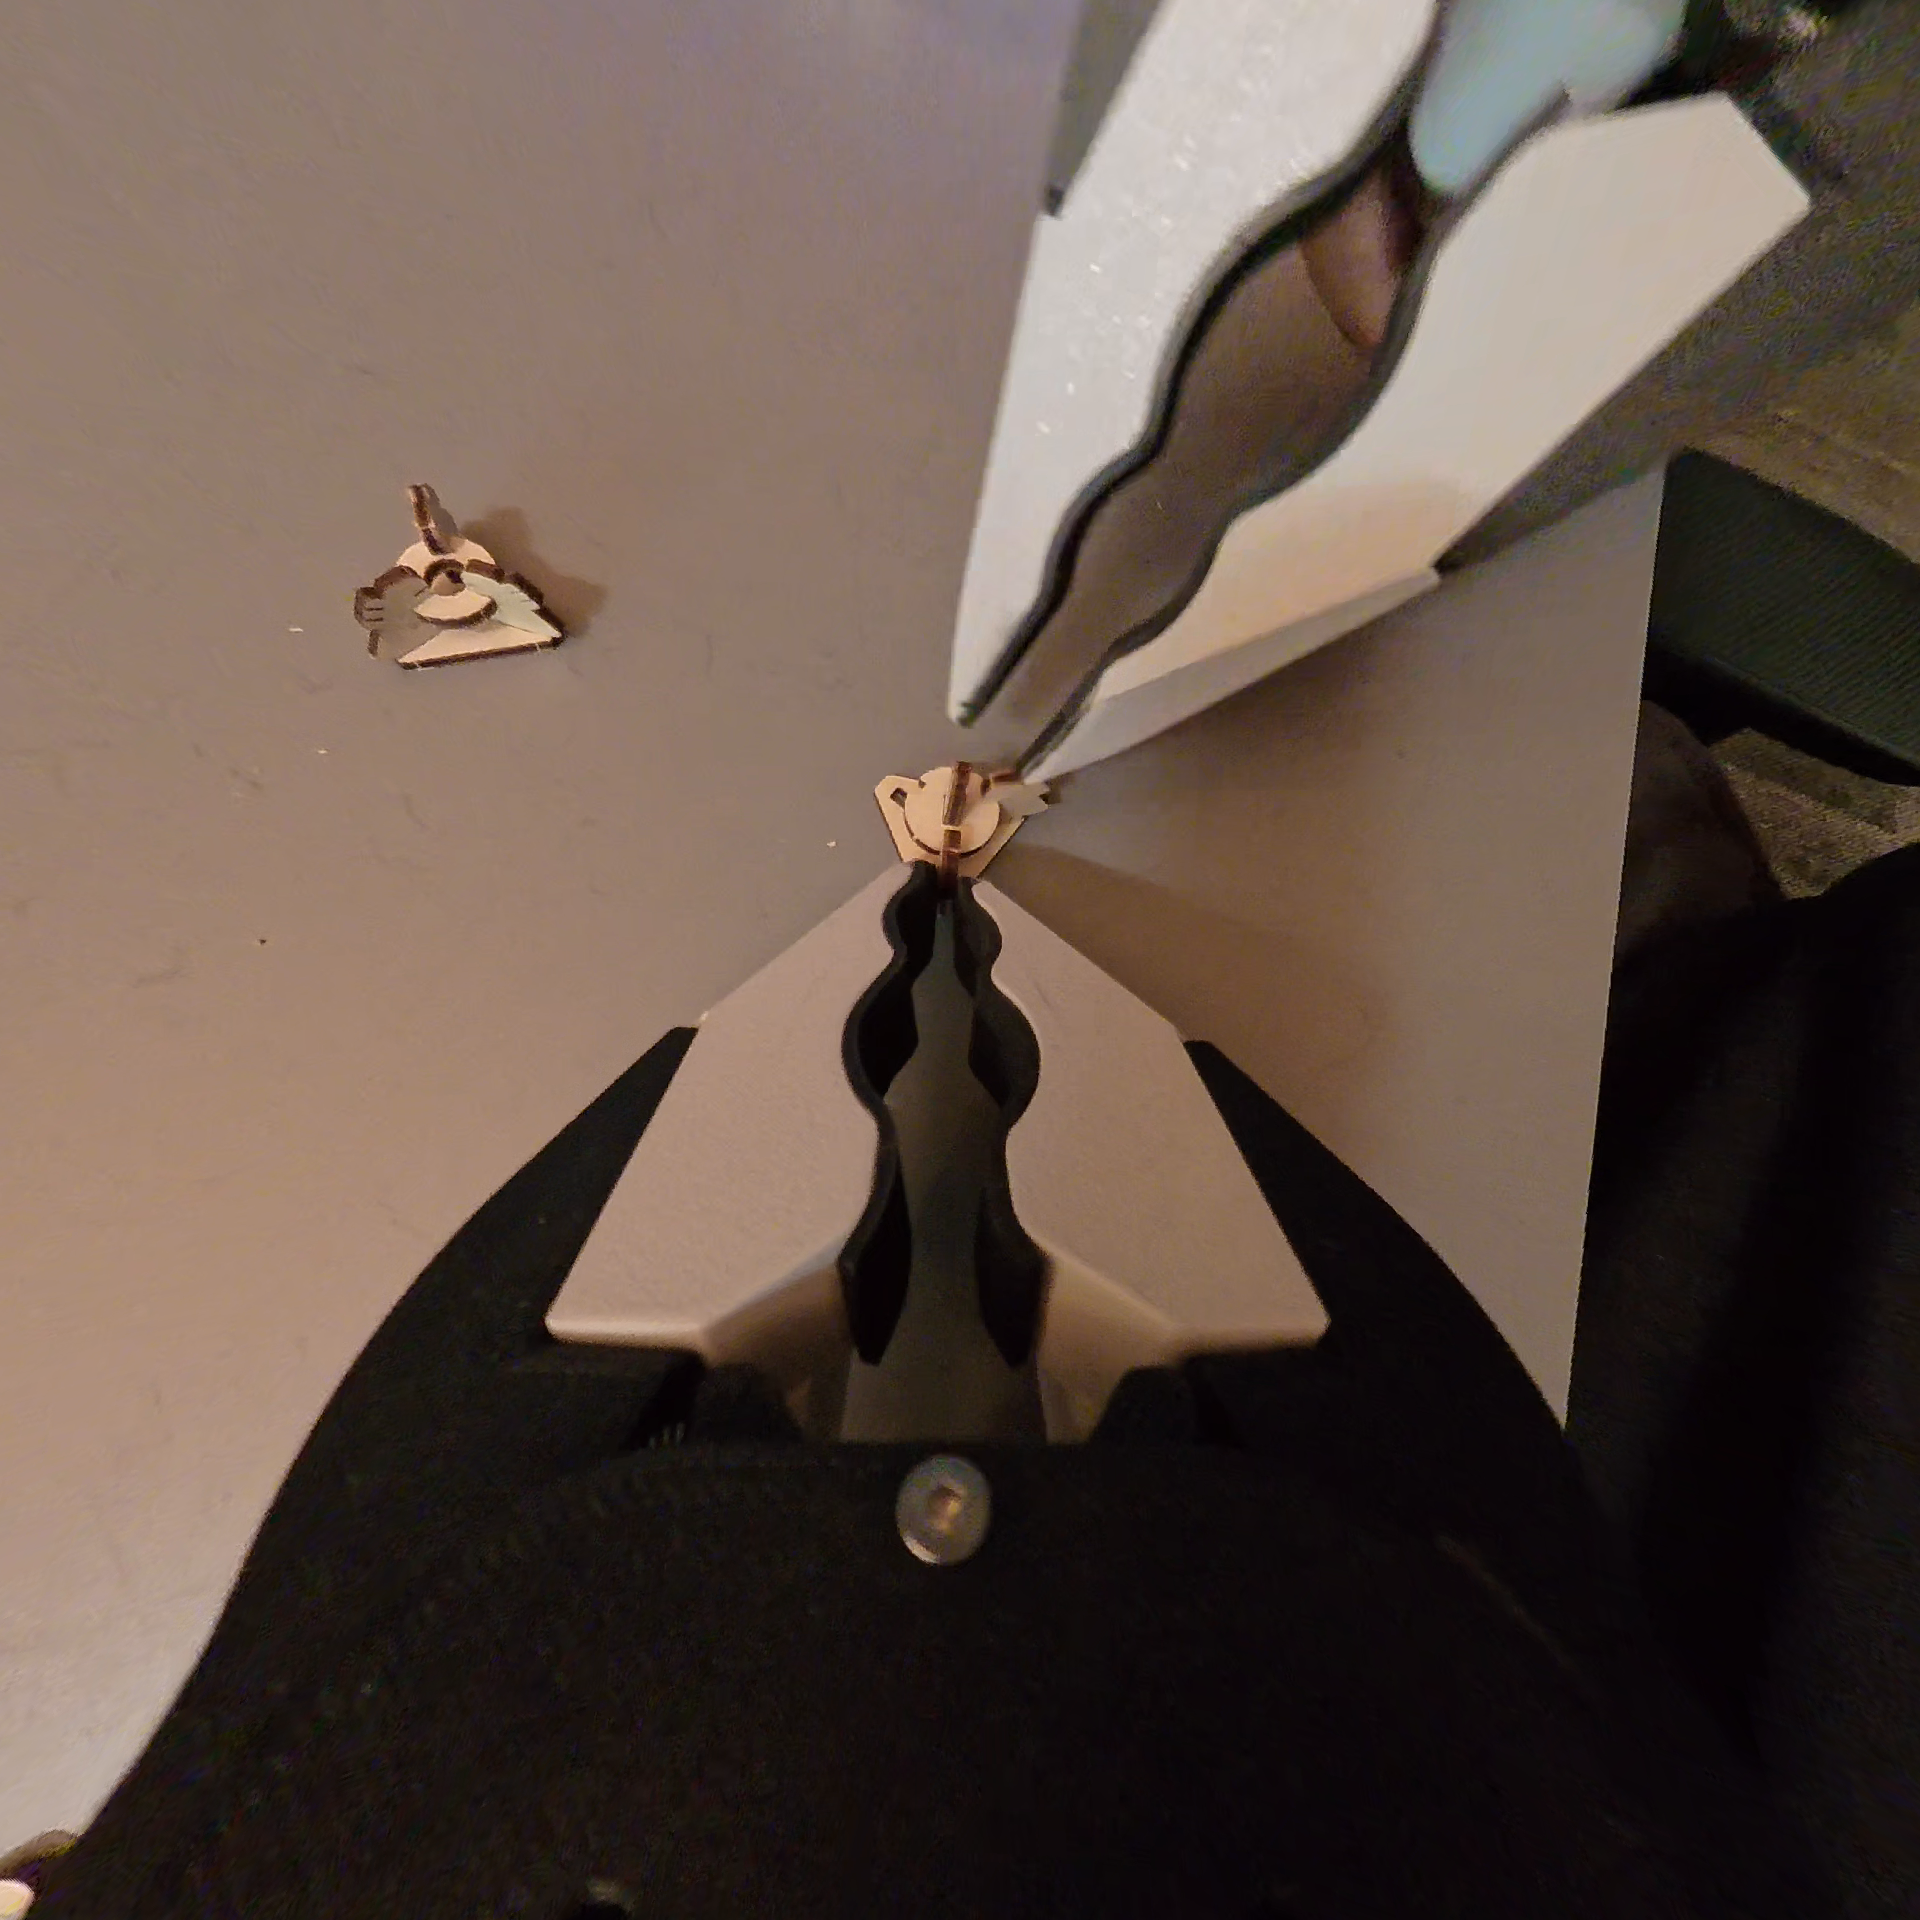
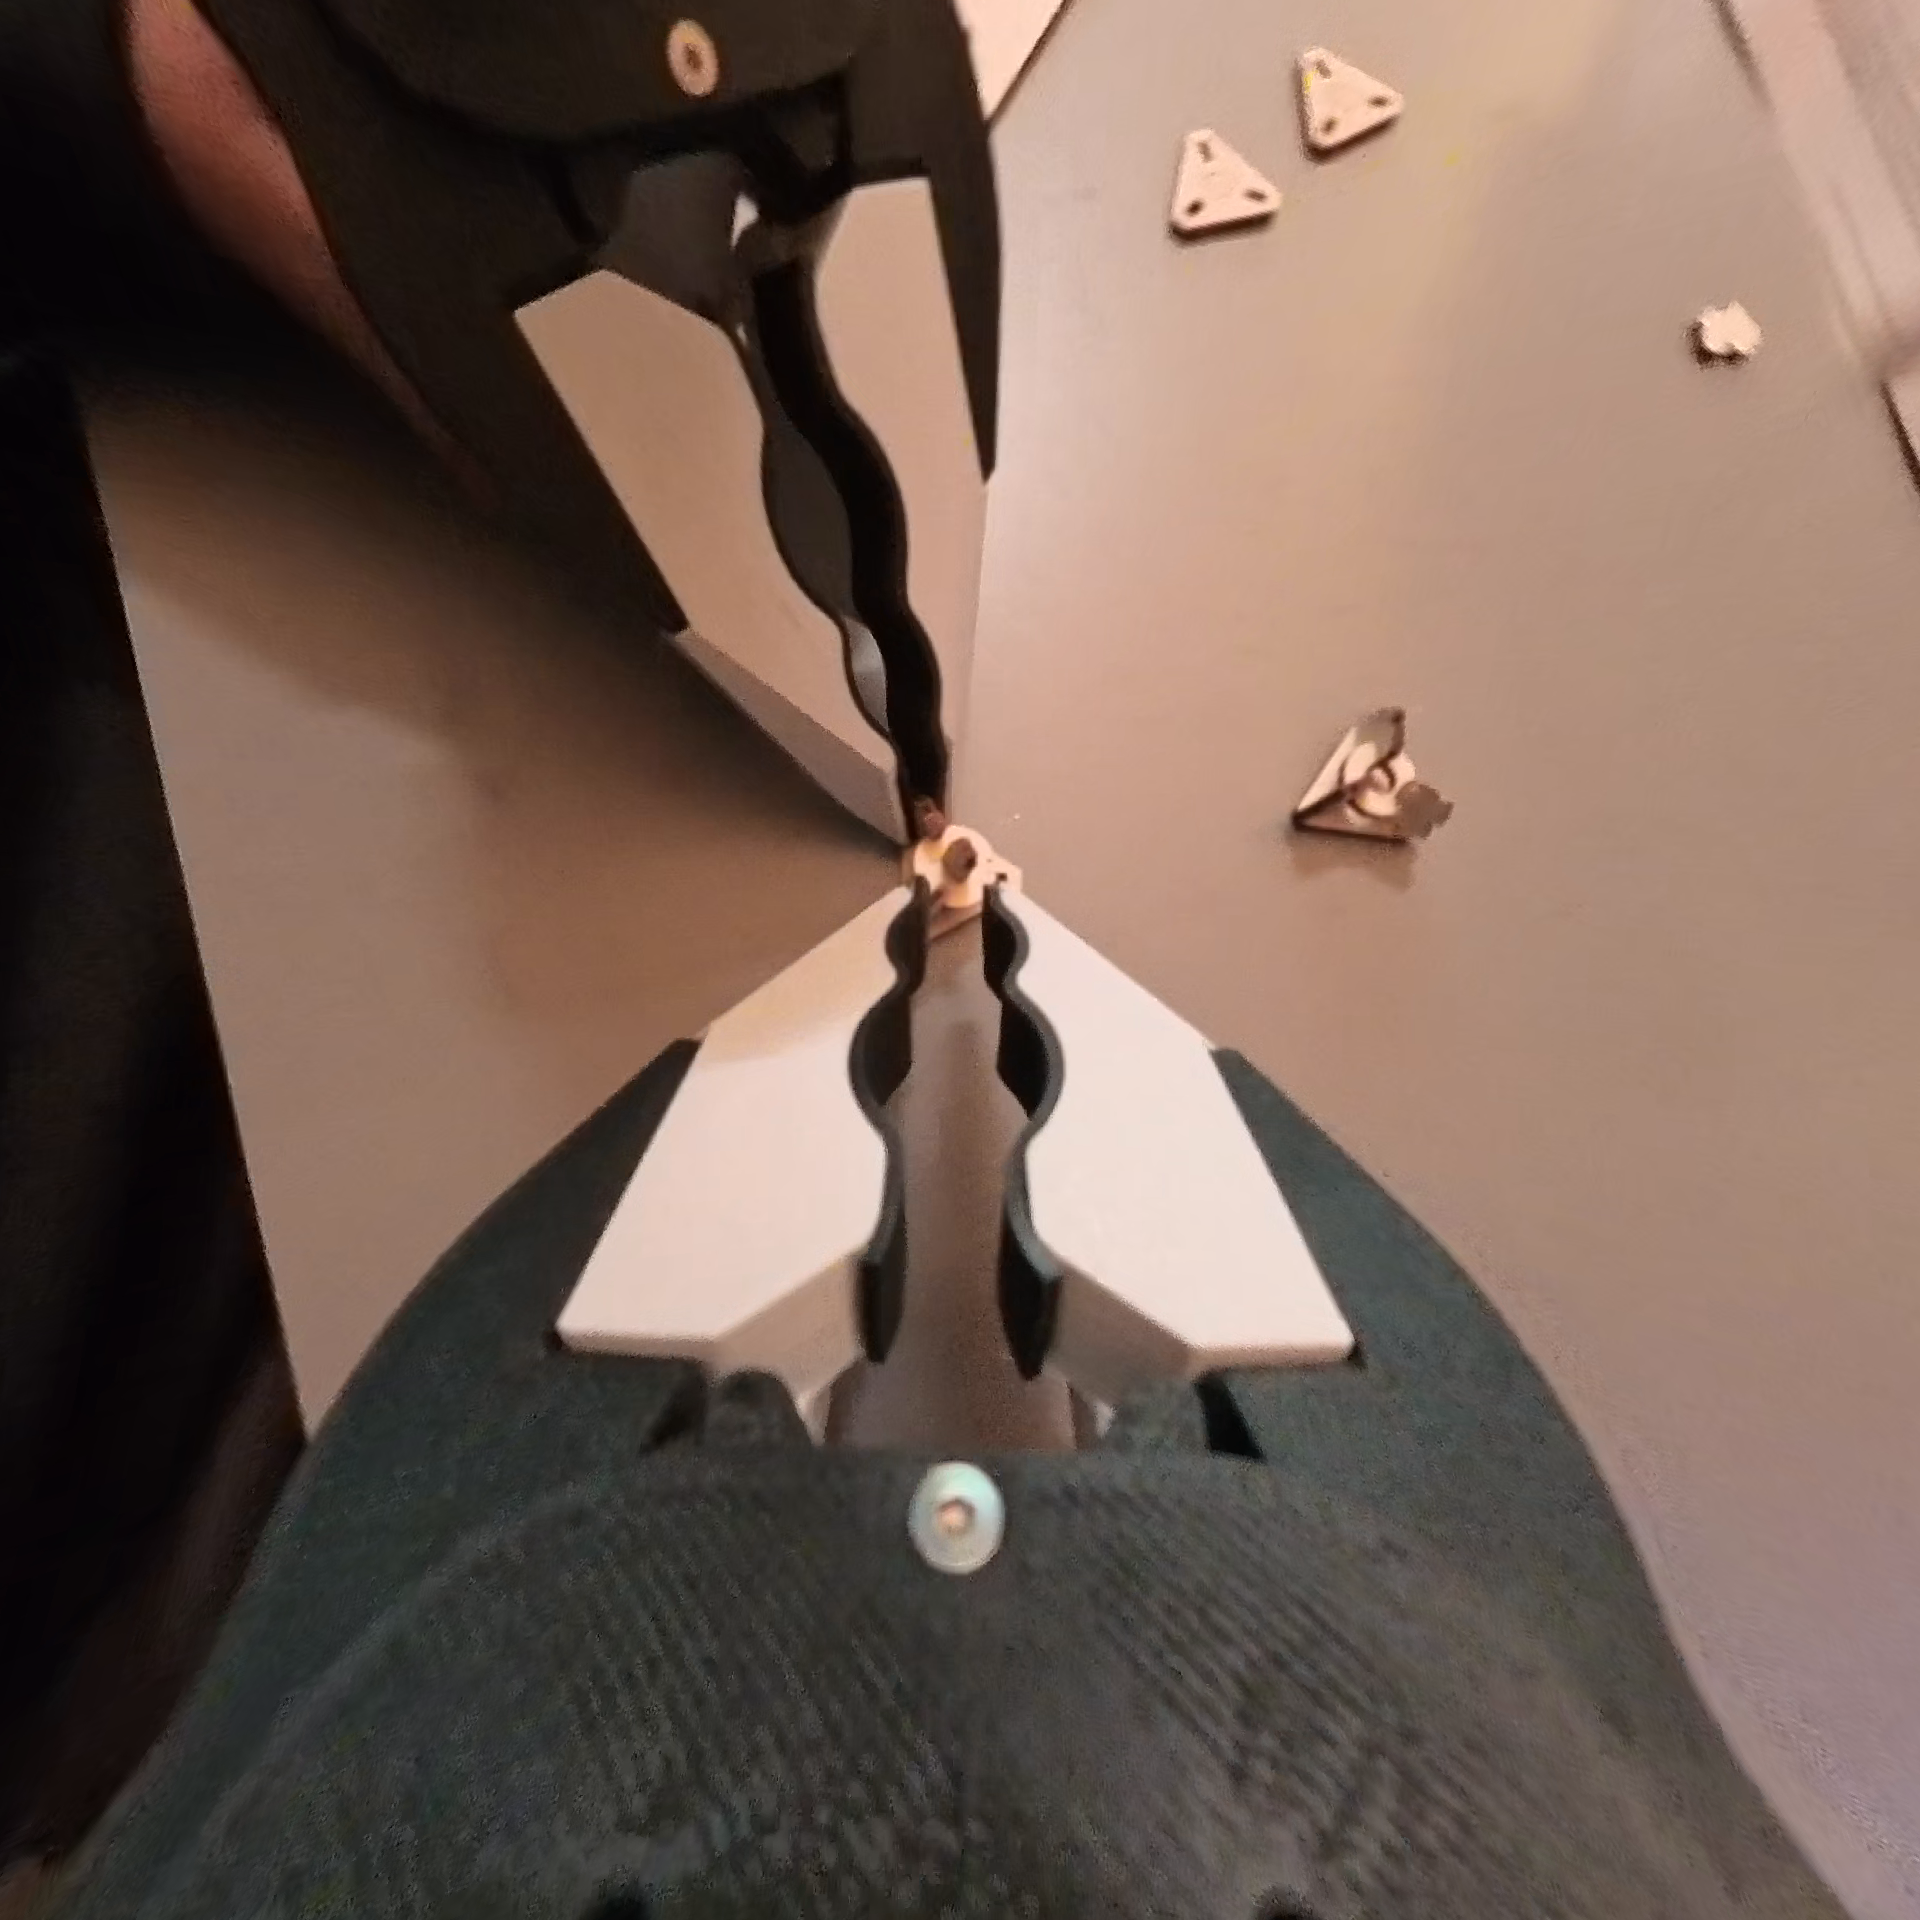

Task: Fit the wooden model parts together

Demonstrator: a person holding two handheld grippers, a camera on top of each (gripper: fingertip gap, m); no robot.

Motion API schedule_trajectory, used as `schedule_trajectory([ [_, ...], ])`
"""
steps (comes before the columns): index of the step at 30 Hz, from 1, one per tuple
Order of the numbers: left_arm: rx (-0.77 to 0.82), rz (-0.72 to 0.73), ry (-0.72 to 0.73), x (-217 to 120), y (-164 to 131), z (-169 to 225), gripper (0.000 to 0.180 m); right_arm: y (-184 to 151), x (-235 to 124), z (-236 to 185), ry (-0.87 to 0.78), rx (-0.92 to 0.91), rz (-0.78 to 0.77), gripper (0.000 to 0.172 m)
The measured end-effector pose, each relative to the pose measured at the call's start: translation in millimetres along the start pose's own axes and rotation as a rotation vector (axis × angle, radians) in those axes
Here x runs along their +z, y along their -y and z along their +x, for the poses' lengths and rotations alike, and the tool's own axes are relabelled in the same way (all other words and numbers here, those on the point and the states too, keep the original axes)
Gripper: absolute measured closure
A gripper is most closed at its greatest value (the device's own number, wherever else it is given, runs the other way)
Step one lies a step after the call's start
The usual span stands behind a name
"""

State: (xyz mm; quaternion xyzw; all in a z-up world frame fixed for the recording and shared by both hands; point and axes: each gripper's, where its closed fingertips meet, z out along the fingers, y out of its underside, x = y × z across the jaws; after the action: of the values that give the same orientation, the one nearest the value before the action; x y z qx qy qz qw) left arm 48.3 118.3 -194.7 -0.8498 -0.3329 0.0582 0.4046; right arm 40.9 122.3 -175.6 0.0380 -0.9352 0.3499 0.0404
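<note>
A small wooden assembly (image 1: 951,816), a round disc on a flat plate with a thin upright slat, hangs just above the grey table (image 1: 416,1039). My left gripper (image 1: 943,881) is shut on the slat's near end. It also shows in the right wrist view (image 2: 928,800), coming down from above onto the same piece (image 2: 956,868). My right gripper (image 2: 956,902) is open, with a finger on either side of the piece and a gap showing between the pads. In the left wrist view the right gripper (image 1: 1013,758) reaches in from the upper right, with its tips by the piece's small winged part.
A second wooden assembly (image 1: 457,603) lies on the table and also shows in the right wrist view (image 2: 1366,790). Two flat triangular wooden plates (image 2: 1221,187) (image 2: 1345,104) and a small loose piece (image 2: 1725,332) lie farther off. The table's edge (image 1: 1610,935) runs close on the right. Only a small space, under 4 cm, lies between the two pairs of fingers.
</note>
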Motion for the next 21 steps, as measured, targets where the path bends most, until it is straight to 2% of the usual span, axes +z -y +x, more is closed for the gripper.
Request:
schedule_trajectory([
  [3,-0.003,0.000,-0.003,0.0,0.0,0.1,0.180,-1.1,-2.0,2.7,-0.097,0.141,0.076,0.158],
  [8,-0.006,0.000,-0.001,0.0,0.0,0.1,0.180,-10.7,-2.2,-6.7,-0.071,0.258,0.085,0.161],
  [13,-0.006,0.000,0.000,0.0,0.0,0.1,0.180,-16.0,4.7,-10.2,-0.081,0.261,0.058,0.170],
  [21,-0.008,0.000,-0.002,-0.1,-0.1,0.2,0.180,-15.6,5.5,-10.0,-0.147,0.206,0.046,0.172],
])
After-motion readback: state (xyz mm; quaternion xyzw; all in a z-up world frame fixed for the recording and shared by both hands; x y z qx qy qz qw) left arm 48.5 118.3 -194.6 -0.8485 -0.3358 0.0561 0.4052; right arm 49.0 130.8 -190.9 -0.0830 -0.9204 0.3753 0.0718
